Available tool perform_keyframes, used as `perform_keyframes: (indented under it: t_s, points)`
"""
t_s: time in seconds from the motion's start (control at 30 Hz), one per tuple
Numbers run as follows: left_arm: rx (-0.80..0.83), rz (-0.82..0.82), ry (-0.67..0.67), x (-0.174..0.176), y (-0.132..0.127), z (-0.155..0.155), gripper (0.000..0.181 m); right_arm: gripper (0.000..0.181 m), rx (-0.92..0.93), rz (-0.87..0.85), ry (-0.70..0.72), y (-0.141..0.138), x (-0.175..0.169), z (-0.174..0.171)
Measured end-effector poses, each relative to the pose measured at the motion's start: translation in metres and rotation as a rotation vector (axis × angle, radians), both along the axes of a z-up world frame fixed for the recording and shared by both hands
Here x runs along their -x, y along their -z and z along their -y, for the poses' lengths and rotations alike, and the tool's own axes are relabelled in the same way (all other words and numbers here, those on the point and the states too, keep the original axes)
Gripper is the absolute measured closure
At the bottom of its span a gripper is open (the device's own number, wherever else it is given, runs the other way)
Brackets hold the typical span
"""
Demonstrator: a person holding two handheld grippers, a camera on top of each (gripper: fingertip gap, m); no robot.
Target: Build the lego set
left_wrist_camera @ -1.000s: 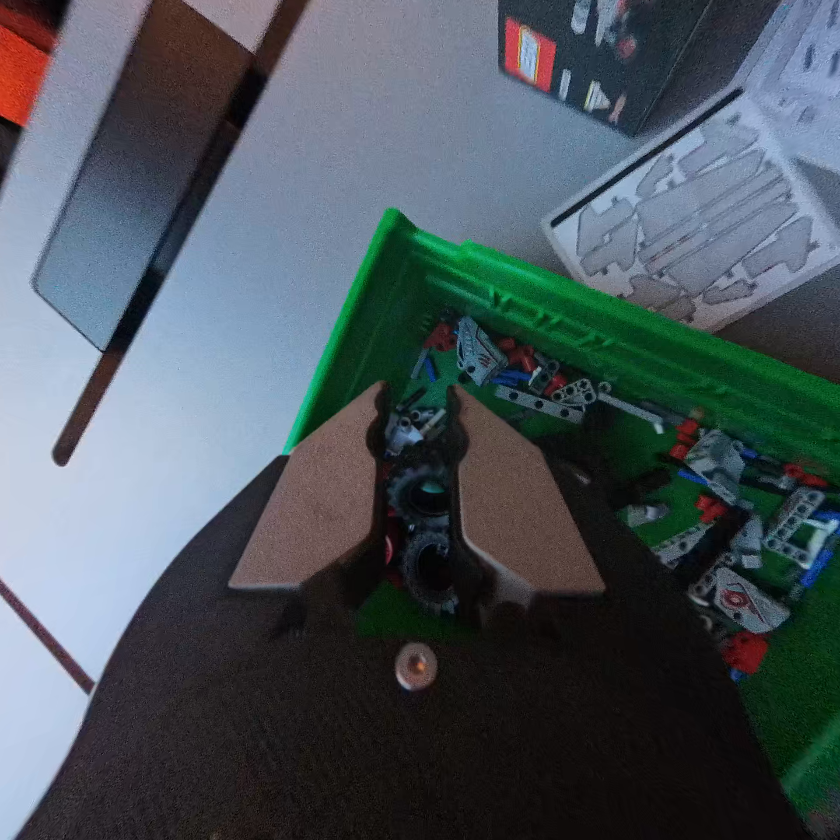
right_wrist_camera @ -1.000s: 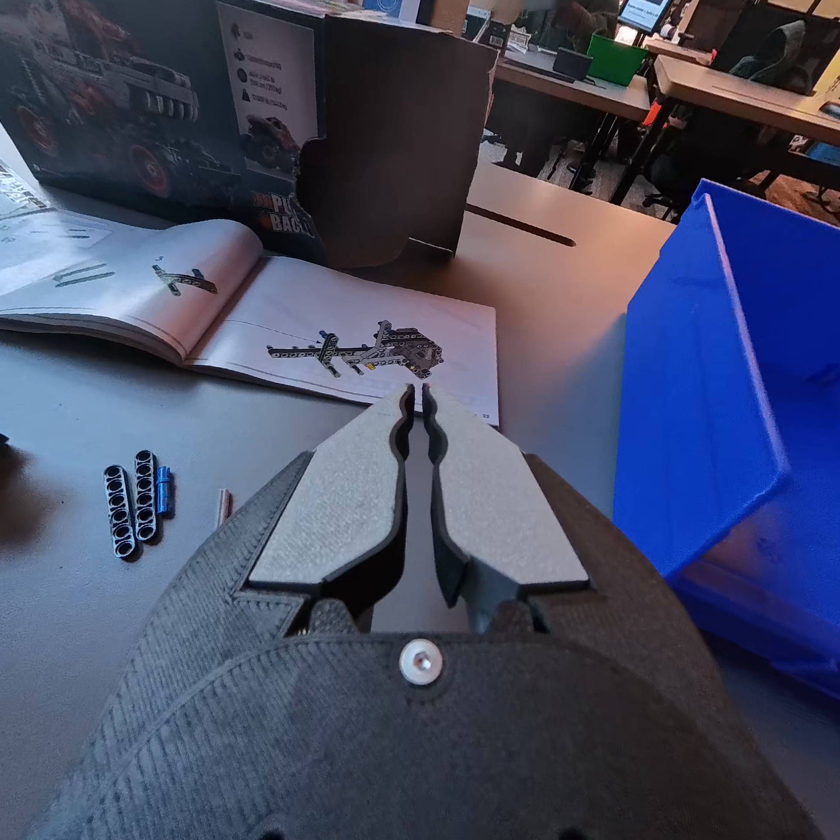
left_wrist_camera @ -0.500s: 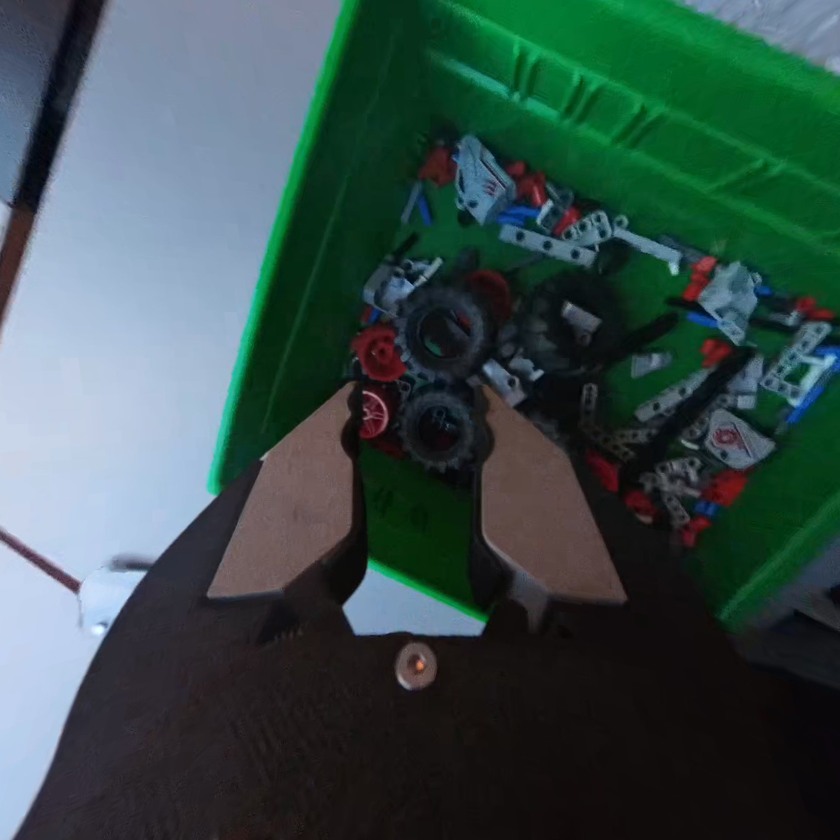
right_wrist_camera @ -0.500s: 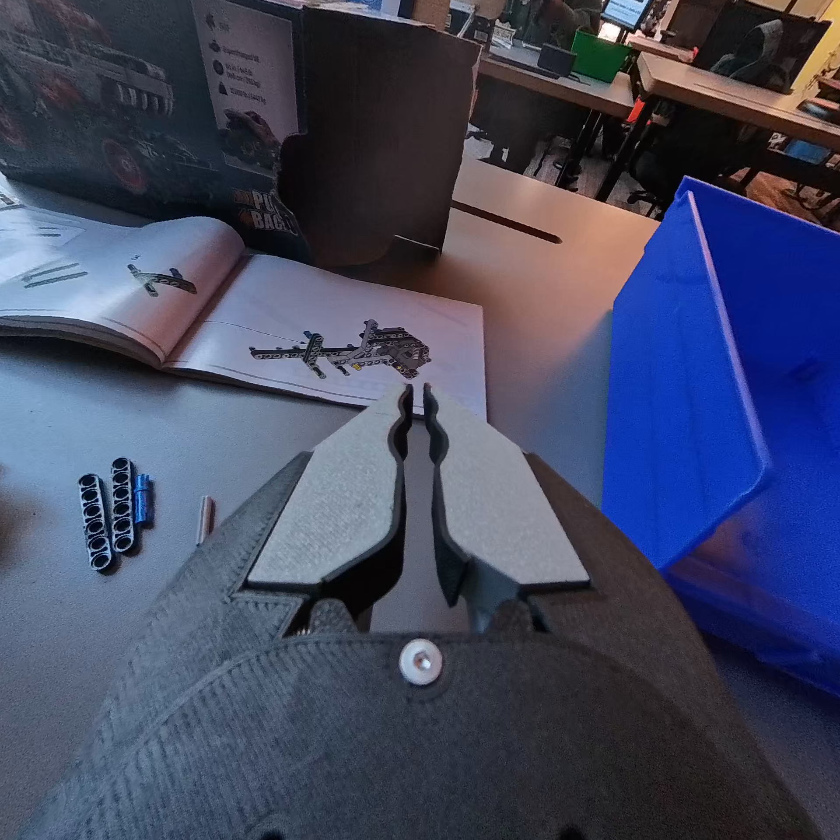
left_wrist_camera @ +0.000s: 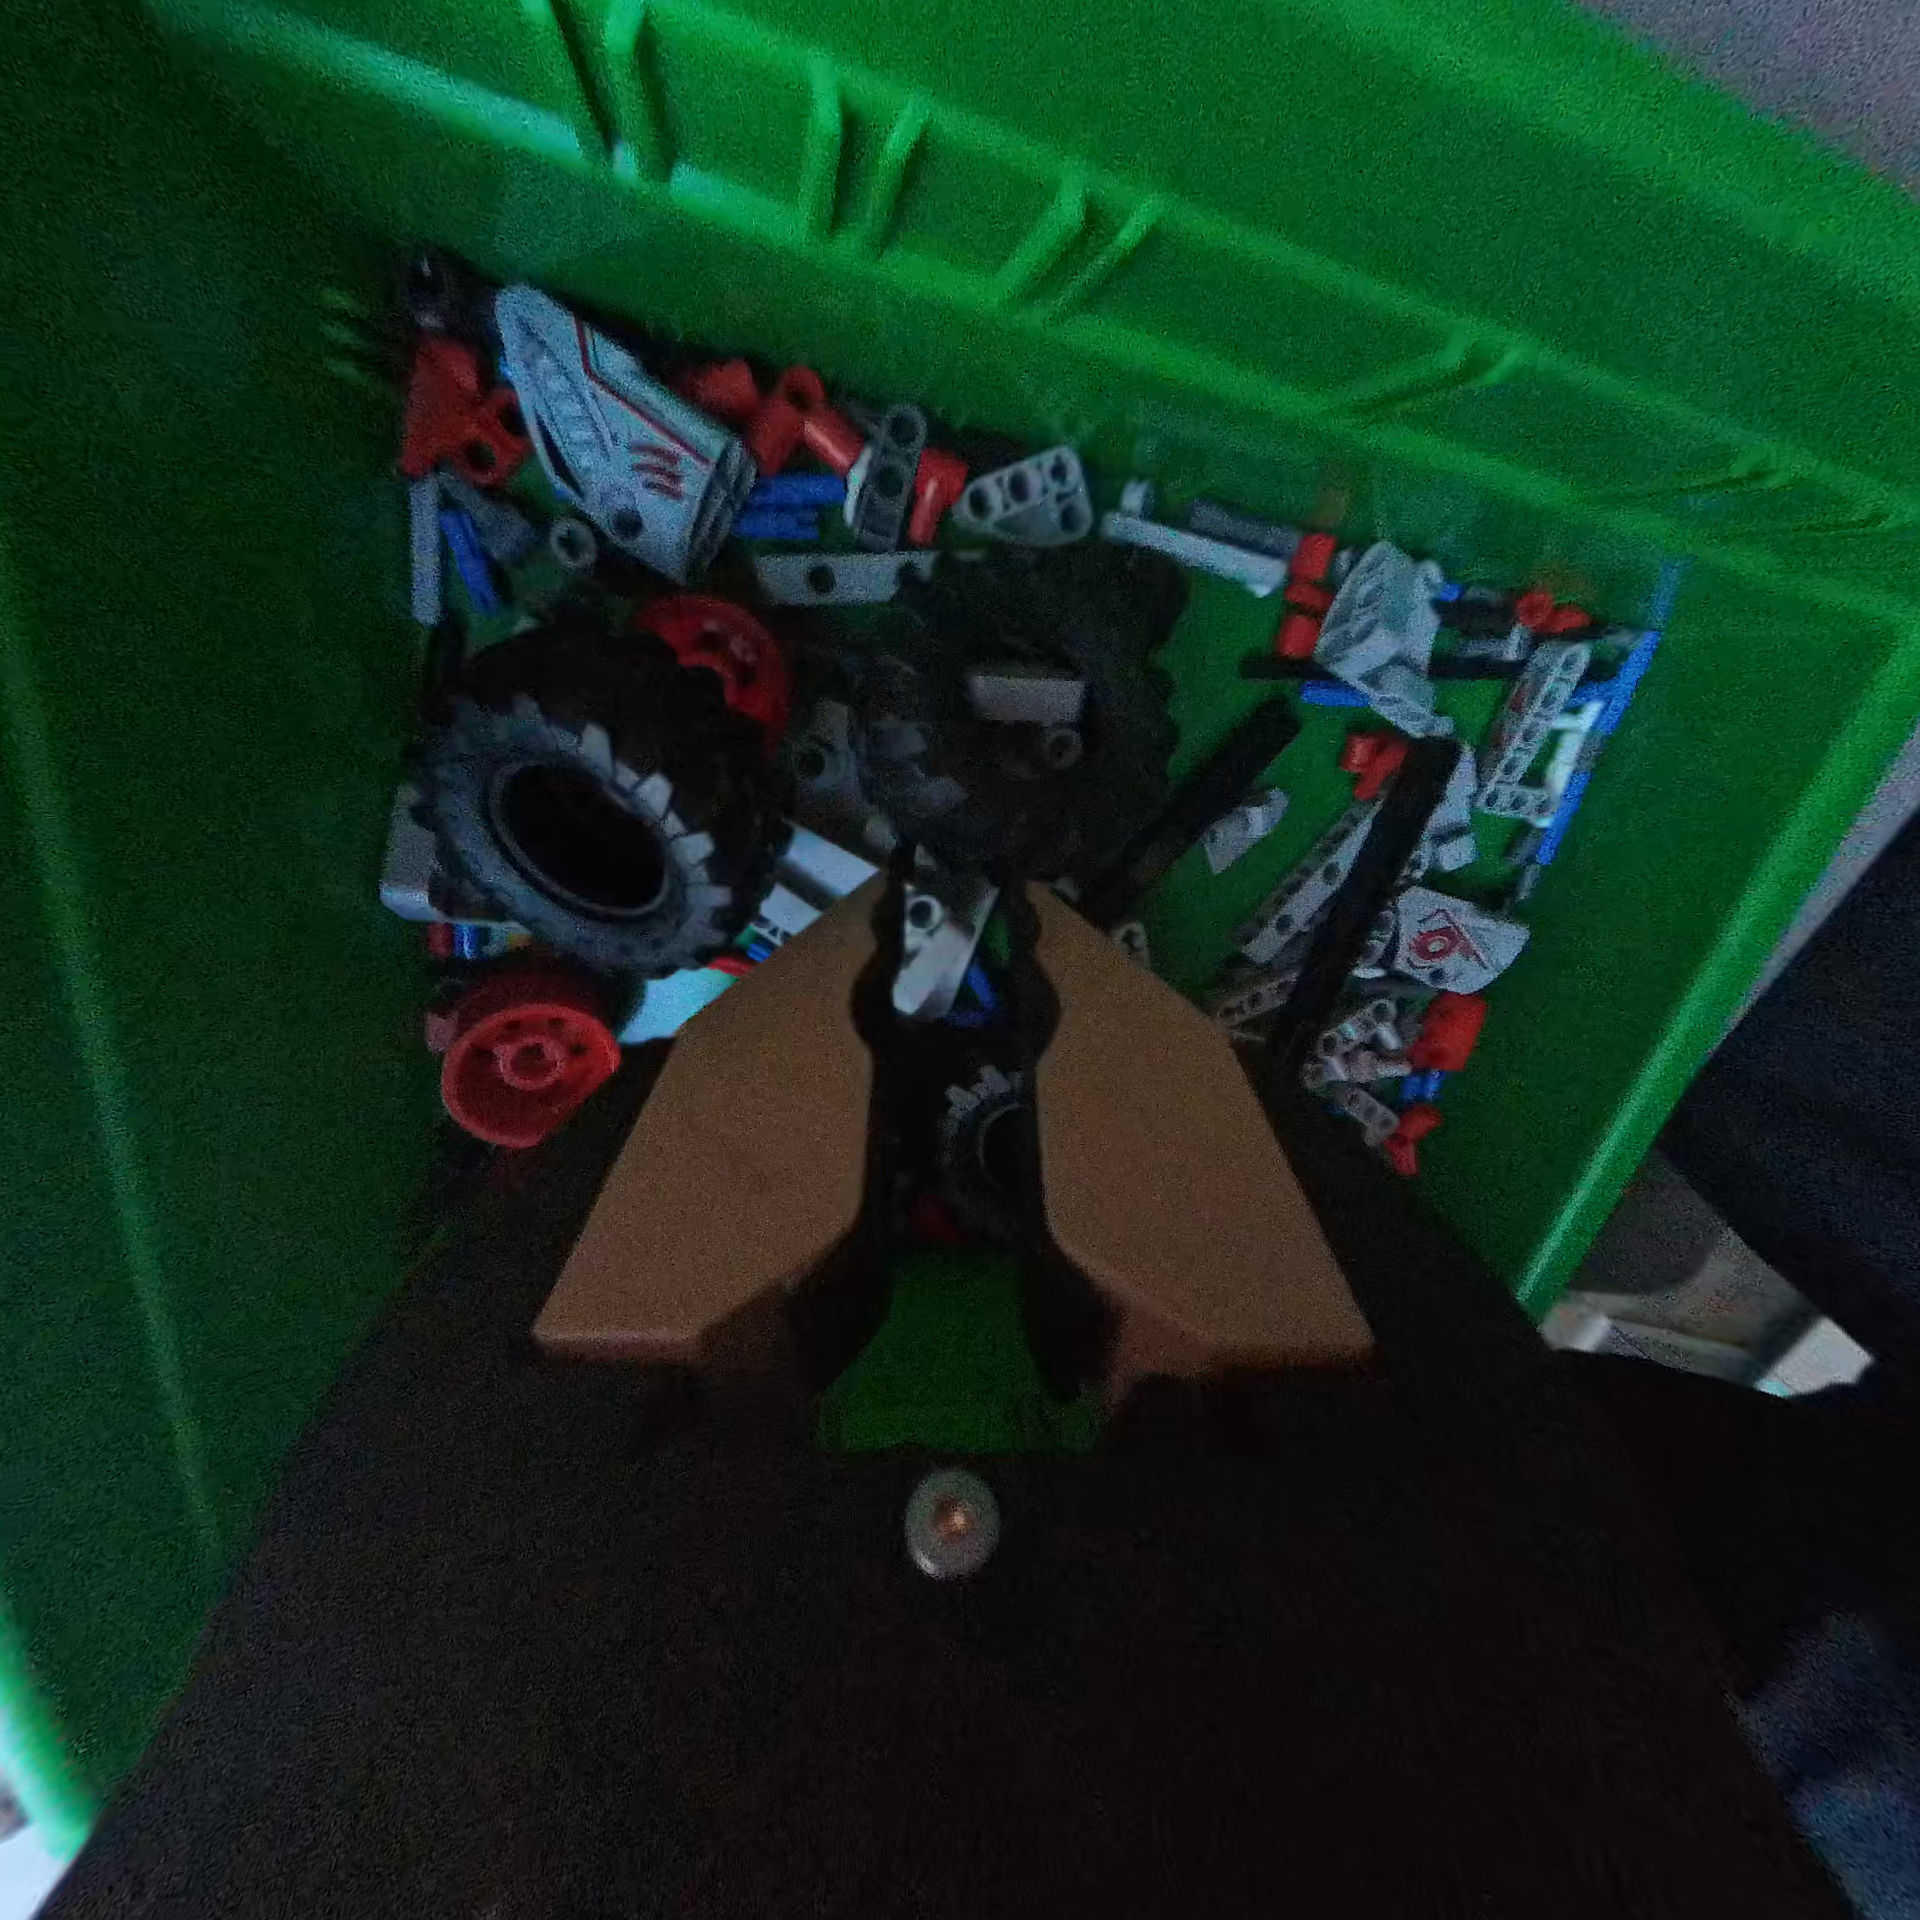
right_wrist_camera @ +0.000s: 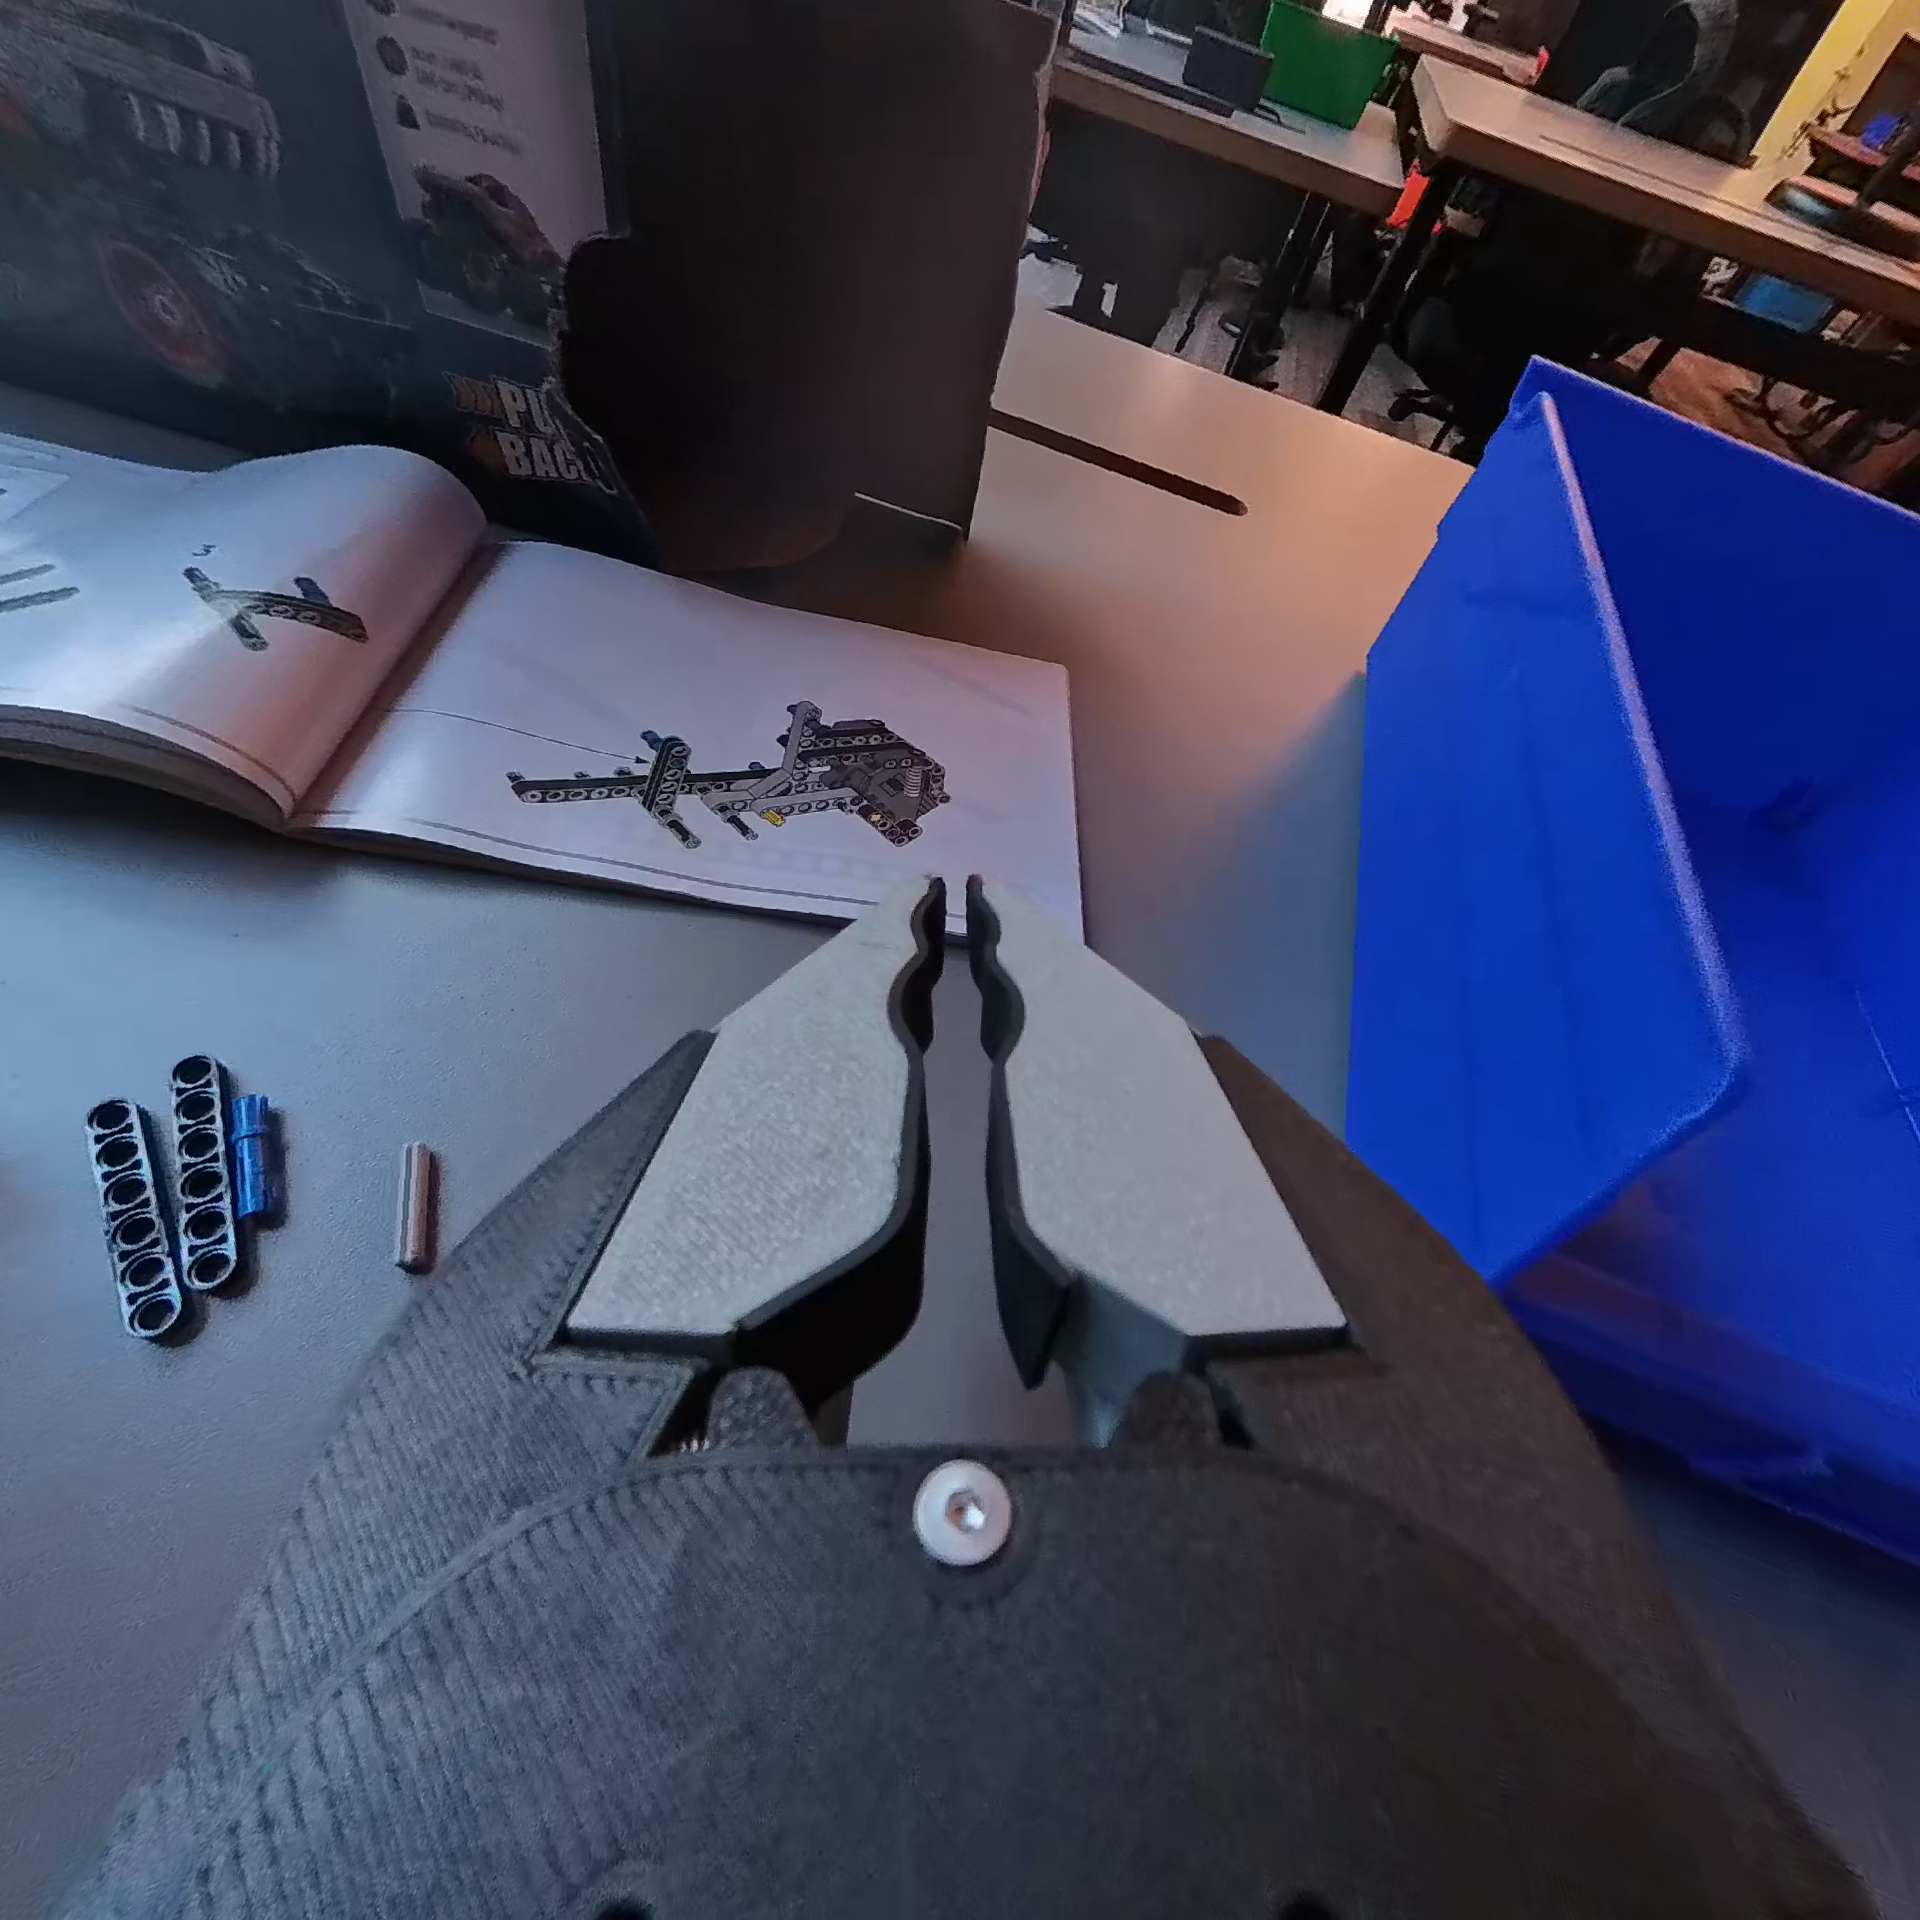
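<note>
In the left wrist view my left gripper point(left_wrist_camera: 958, 920) is low inside the green bin point(left_wrist_camera: 1195, 239), over its heap of loose lego parts. Its jaws are a little apart, with a small light grey piece point(left_wrist_camera: 933, 951) lying between the fingertips; I cannot tell if they touch it. A black tyre point(left_wrist_camera: 582, 842) and a red wheel hub point(left_wrist_camera: 525, 1060) lie to the left. In the right wrist view my right gripper point(right_wrist_camera: 953, 894) hovers over the grey table, almost closed and empty. Two black beams point(right_wrist_camera: 166, 1195), a blue pin point(right_wrist_camera: 252, 1153) and a short axle point(right_wrist_camera: 416, 1205) lie at its left.
An open instruction booklet point(right_wrist_camera: 675, 707) lies just beyond the right gripper, with the lego box point(right_wrist_camera: 260, 208) standing behind it. A blue bin point(right_wrist_camera: 1662, 935) stands close on the right. Other tables and chairs are in the background.
My left gripper has dropped from above the green bin down into it, and its jaws have narrowed since half a second ago. The right gripper has barely shifted and stays closed.
</note>
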State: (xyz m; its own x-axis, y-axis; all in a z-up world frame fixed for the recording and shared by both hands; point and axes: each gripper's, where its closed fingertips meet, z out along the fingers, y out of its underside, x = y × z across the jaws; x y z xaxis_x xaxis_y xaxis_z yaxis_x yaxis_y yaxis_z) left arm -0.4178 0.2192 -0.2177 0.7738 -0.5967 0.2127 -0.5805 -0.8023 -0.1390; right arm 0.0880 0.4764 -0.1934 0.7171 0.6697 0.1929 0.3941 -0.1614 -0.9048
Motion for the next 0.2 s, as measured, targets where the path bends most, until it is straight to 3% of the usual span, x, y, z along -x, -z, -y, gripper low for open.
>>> perform_keyframes:
  t_s: [0.03, 0.1, 0.2]
  points:
    - [-0.054, 0.012, 0.006, -0.001, -0.010, -0.004, 0.169, 0.181, -0.003, 0.006, -0.001, 0.000, 0.000, 0.000]
    - [-0.165, -0.002, -0.023, 0.008, -0.033, -0.010, 0.164, 0.180, -0.010, 0.017, -0.001, 0.001, 0.001, 0.001]
    - [-0.127, -0.175, -0.045, 0.035, -0.040, 0.020, 0.167, 0.181, -0.014, 0.032, 0.000, 0.002, 0.002, 0.001]
